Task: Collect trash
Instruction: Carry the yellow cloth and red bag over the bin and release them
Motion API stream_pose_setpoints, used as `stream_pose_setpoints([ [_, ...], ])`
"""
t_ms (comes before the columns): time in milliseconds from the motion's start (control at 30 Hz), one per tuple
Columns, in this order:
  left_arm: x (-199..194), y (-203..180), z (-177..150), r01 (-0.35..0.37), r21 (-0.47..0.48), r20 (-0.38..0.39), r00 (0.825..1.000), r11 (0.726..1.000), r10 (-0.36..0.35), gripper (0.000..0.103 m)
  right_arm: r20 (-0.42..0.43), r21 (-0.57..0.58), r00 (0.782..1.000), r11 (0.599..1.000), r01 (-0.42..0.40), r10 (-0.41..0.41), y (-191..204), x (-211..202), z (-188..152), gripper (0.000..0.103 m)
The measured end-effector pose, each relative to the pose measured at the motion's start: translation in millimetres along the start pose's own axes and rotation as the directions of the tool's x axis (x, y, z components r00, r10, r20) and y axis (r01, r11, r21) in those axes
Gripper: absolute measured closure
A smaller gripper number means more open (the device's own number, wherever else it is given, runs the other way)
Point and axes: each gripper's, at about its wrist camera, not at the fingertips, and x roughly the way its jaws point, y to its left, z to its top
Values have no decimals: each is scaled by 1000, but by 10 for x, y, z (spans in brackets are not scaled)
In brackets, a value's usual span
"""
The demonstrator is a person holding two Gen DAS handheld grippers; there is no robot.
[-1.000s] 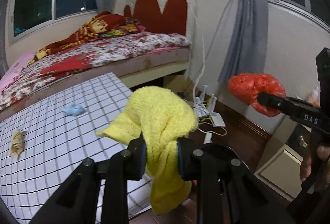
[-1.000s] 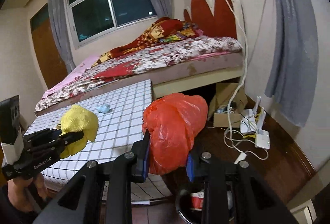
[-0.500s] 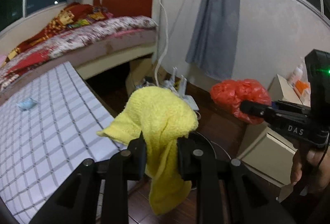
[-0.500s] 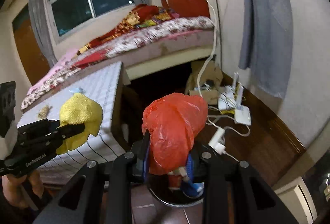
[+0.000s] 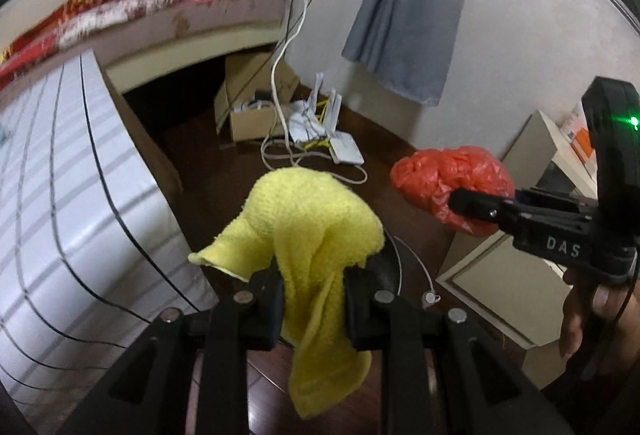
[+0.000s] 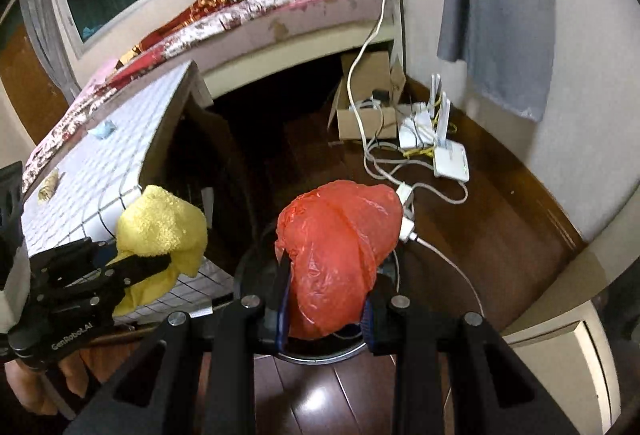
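Note:
My left gripper (image 5: 312, 299) is shut on a yellow towel (image 5: 308, 223) that droops between and below its fingers; the same towel (image 6: 160, 231) shows at the left of the right wrist view. A crumpled red plastic bag (image 6: 338, 255) is pinched in my right gripper (image 6: 325, 315), and it appears again as the red bag (image 5: 444, 183) at the right of the left wrist view. Under both loads lies the round dark bin (image 6: 320, 355) on the floor, mostly hidden. A blue scrap (image 6: 102, 129) and a tan scrap (image 6: 48, 187) lie on the checked table.
The white checked table (image 5: 60, 215) fills the left, its corner close to the towel. Beyond lie a cardboard box (image 6: 364, 107), white routers (image 6: 448, 155) and loose cables (image 6: 400, 171) on the dark wood floor. A beige cabinet (image 5: 504, 275) stands right. A bed (image 6: 248, 11) runs behind.
Both grippers have dropped and tipped downward, moving off the table's edge toward the floor. The towel and the red bag stay gripped; the round bin has come into view beneath them.

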Motion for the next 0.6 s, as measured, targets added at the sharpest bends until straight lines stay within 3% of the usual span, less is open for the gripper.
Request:
stream_pose_setpoints([
  [500,506,-8,-55,12,-19,-90,996,1000,-14,77,-106,4,994,1000,-23,24,-112,629,-43,73],
  [533,528,5,-50,27,-27,-93,995,999,-30,74,-120,8,992,999,-32,33,-126,684,-39,73],
  [567,566,17,-42,38,-38,-97,994,999,-41,64,-138,6,990,1000,-29,30,-137,744,-33,73],
  [600,595,26,-49,33,-49,-99,994,998,-38,56,-149,3,989,1000,-7,7,-156,795,-31,62],
])
